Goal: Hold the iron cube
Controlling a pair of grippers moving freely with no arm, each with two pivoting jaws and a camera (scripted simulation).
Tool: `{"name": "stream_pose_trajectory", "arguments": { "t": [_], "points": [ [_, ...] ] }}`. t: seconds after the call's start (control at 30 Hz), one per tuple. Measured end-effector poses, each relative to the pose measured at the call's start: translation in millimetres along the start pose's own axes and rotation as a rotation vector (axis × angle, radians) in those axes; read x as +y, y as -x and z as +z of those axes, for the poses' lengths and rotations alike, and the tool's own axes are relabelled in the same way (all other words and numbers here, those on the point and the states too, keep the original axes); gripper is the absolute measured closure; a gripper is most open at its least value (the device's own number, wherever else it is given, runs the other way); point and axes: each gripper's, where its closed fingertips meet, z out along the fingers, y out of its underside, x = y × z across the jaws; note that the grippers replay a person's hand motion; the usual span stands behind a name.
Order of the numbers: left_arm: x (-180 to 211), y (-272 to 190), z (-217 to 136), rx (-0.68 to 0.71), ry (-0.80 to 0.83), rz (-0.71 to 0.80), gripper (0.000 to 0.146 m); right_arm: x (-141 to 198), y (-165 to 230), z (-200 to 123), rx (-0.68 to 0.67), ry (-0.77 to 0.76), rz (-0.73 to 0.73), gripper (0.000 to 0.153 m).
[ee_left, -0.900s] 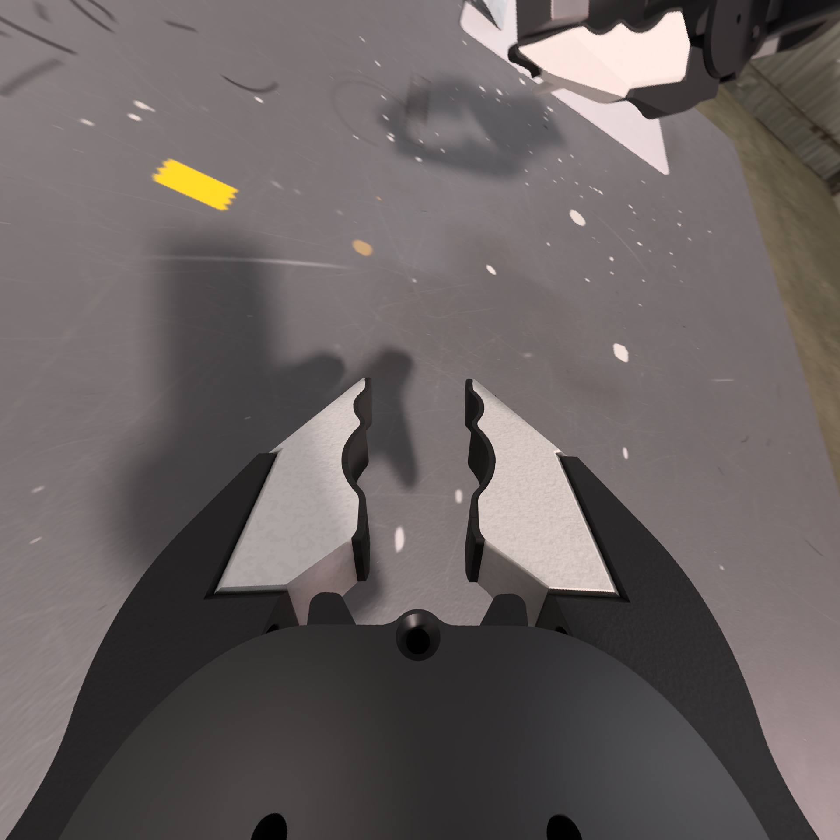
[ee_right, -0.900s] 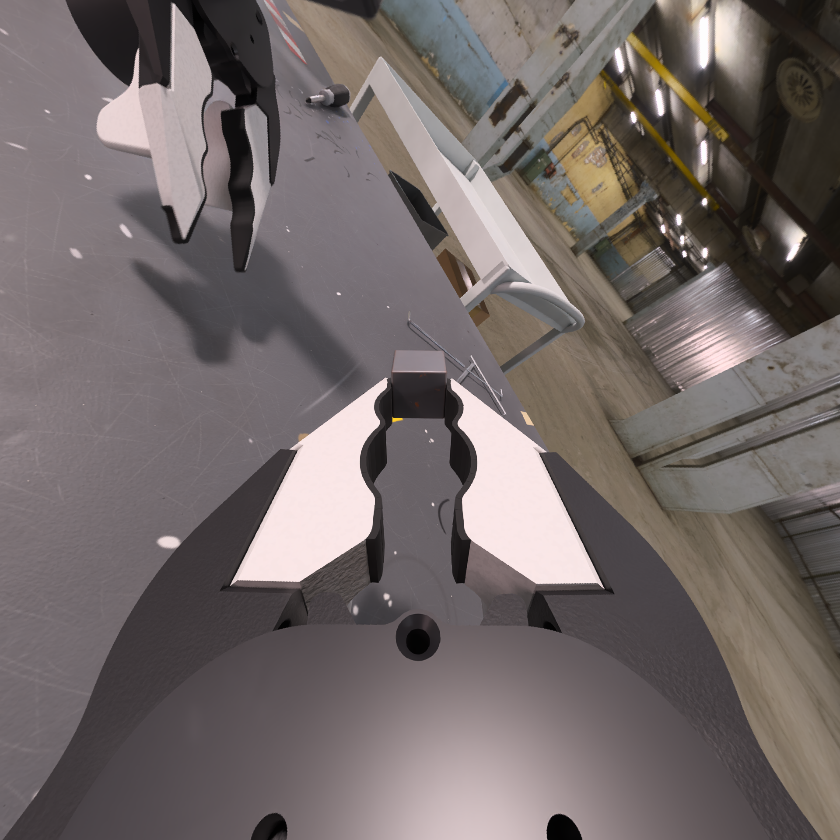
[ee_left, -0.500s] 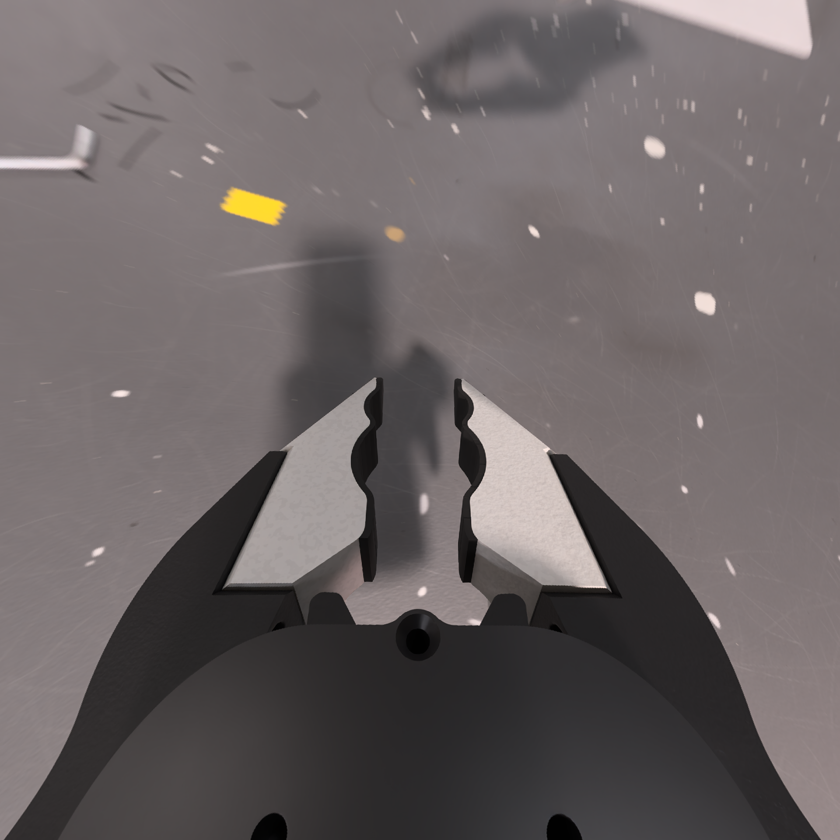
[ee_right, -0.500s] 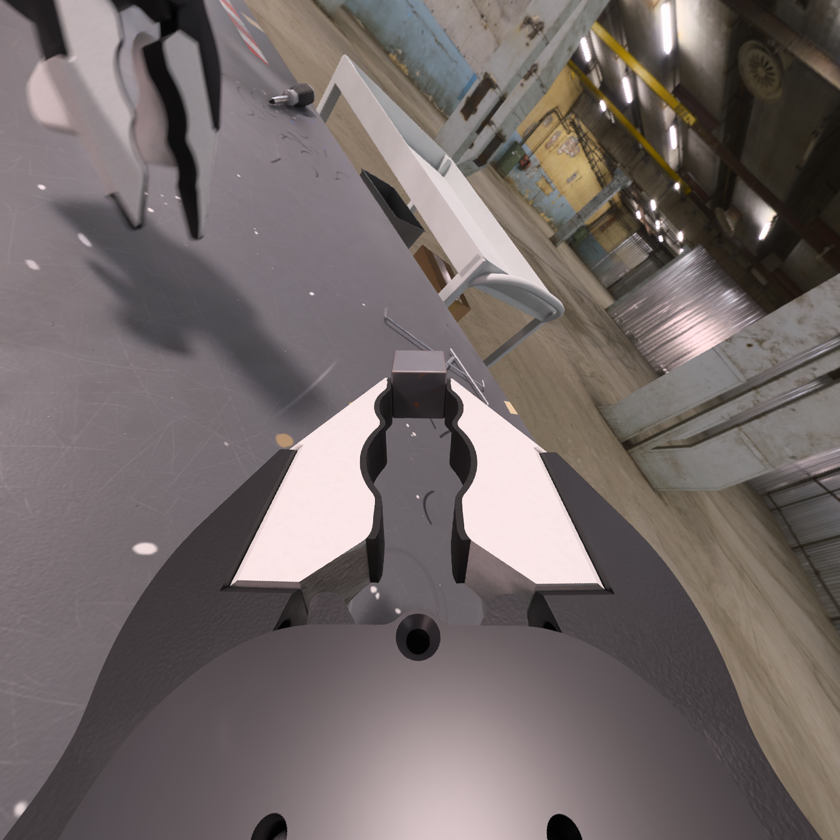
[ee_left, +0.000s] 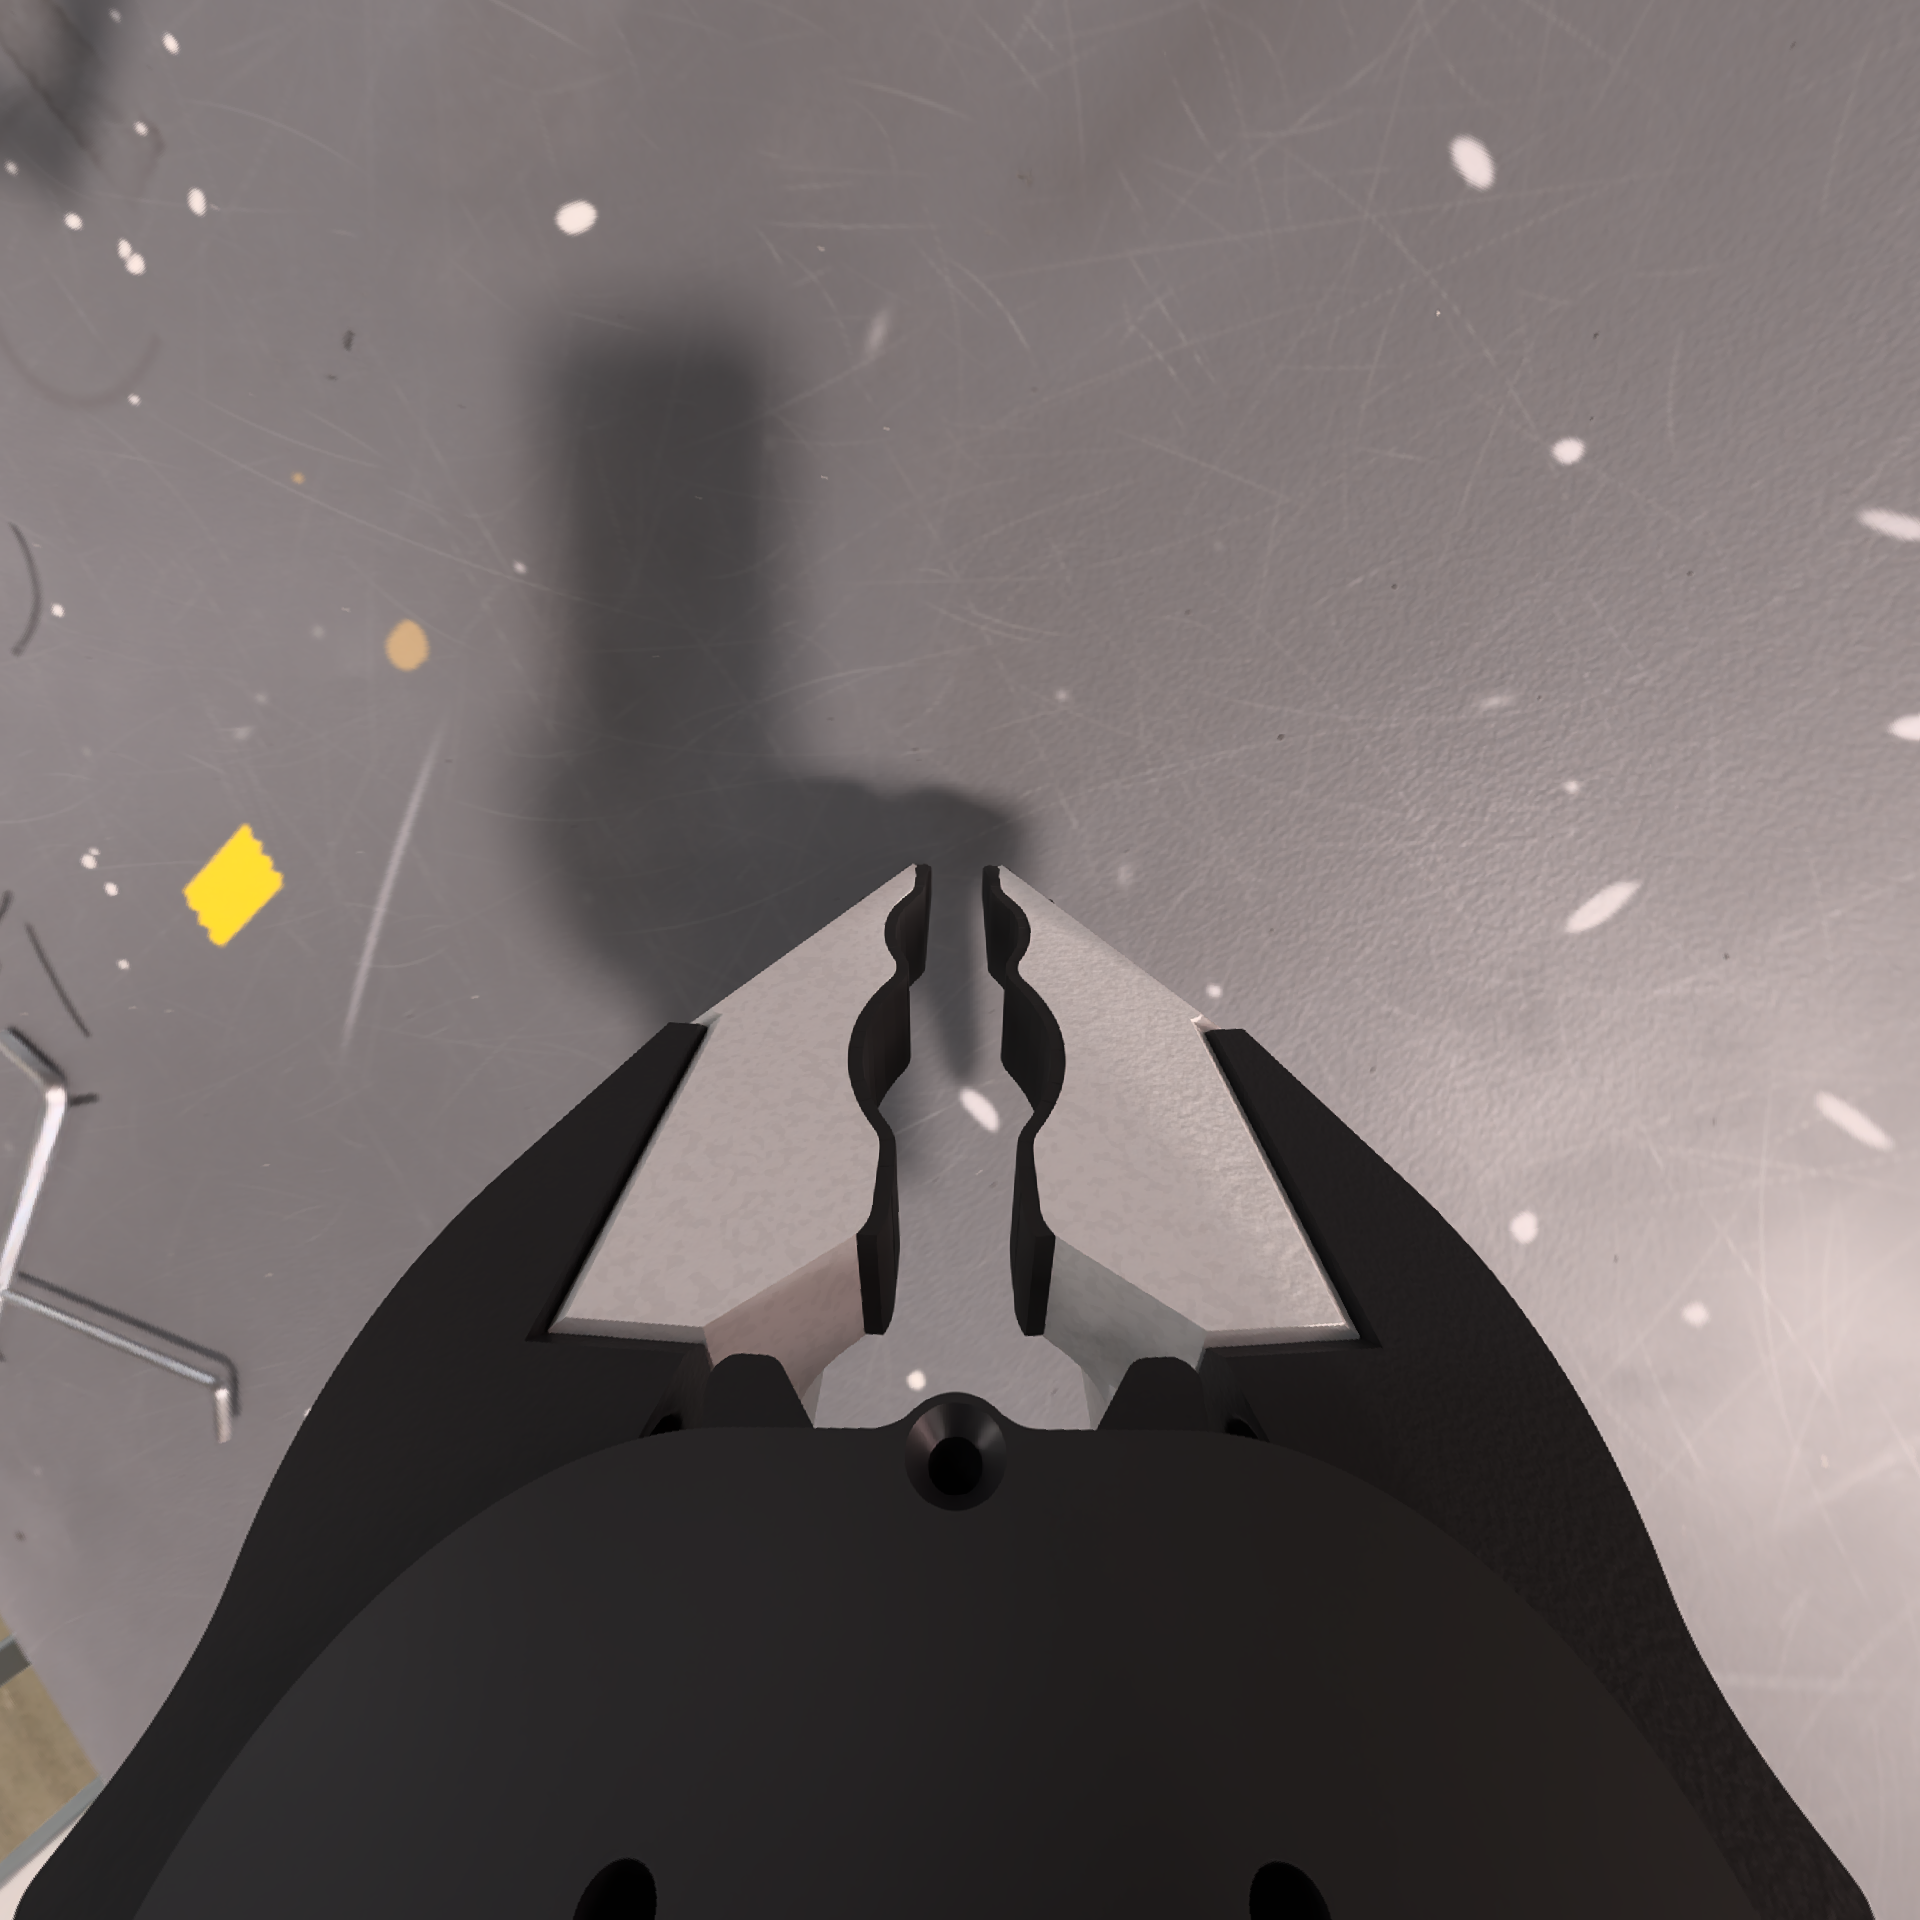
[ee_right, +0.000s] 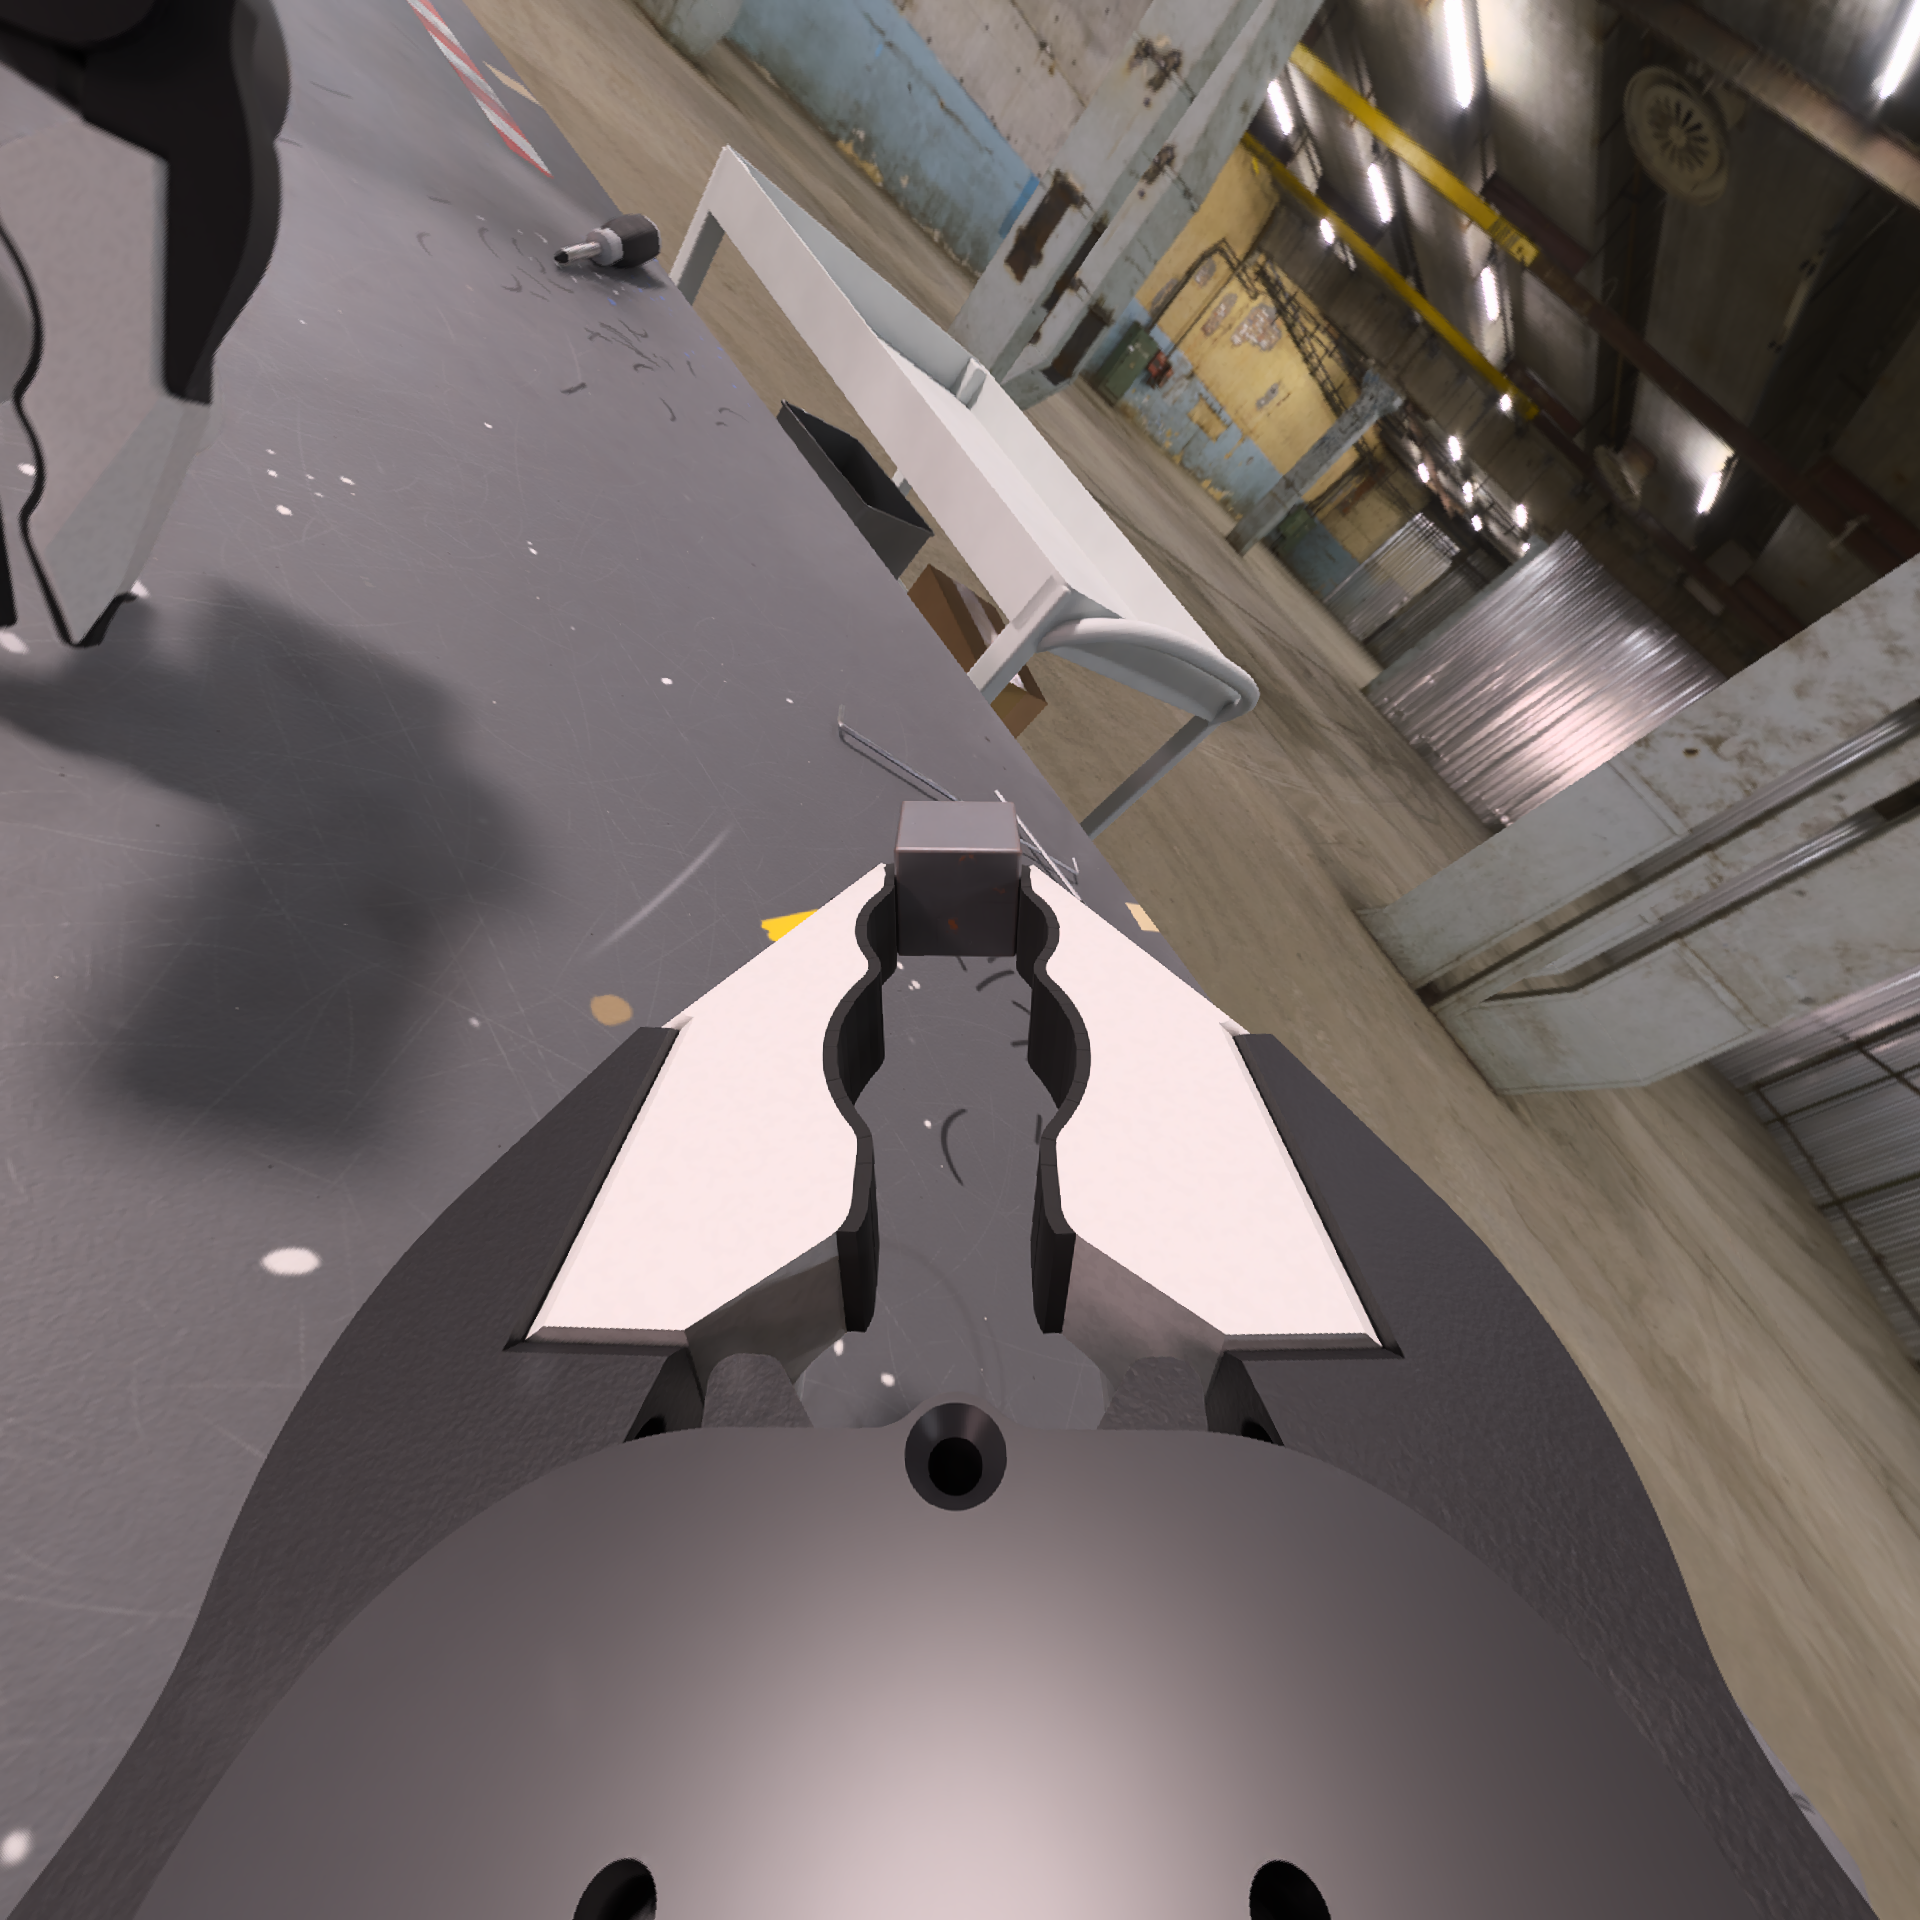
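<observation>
The iron cube [ee_right: 956, 891] is a small dark grey block. My right gripper [ee_right: 956, 914] is shut on it at the fingertips and holds it above the grey table [ee_right: 416, 727], near the table's right edge. My left gripper [ee_left: 956, 878] points down at the bare table [ee_left: 1351, 520]; its jaws are almost together with only a thin slit, and nothing is between them. It also shows in the right wrist view [ee_right: 52, 613] at the far upper left, well apart from the cube.
Metal hex keys [ee_left: 42, 1195] and a yellow tape scrap [ee_left: 234, 885] lie left of my left gripper. A small black-and-silver bit [ee_right: 613, 244] lies far back. Beyond the table edge stand a white bench [ee_right: 935, 436] and a dark bin [ee_right: 852, 488].
My left gripper's jaws have closed from a clear gap to a slit, and it has swung over the table. My right gripper keeps the cube; the view has shifted slightly.
</observation>
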Motion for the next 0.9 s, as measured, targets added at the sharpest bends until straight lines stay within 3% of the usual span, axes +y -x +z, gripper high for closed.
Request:
{"name": "stream_pose_trajectory", "arguments": {
  "t": [0.07,0.2,0.33,0.47,0.63,0.77,0.9],
  "points": [
    [-3.3,11.2,-9.8,0.001,-0.018,-0.026,0.133,1.0,-1.8,-0.6,0.006,0.004,0.003,0.131],
    [-9.1,31.6,-16.8,-0.020,-0.099,-0.249,0.112,1.0,-5.0,-2.9,0.017,0.005,0.004,0.131],
    [-20.8,27.3,-16.1,-0.078,-0.200,-0.372,0.112,1.4,-5.5,-3.3,0.011,0.000,0.013,0.131],
    [-28.1,19.3,-7.6,-0.070,-0.252,-0.767,0.117,1.4,-5.5,-2.9,0.009,0.001,0.015,0.131],
    [-24.9,27.5,15.0,-0.133,-0.271,-1.001,0.087,-3.3,-7.3,-4.3,0.020,-0.009,0.021,0.131],
    [-31.2,31.3,29.0,-0.160,-0.188,-0.948,0.084,-4.1,-8.5,-5.2,0.025,-0.010,0.021,0.131],
    [-53.6,32.8,26.9,-0.058,-0.253,-0.944,0.086,-2.9,-13.3,-7.8,0.038,-0.009,0.024,0.131]
  ]
}}
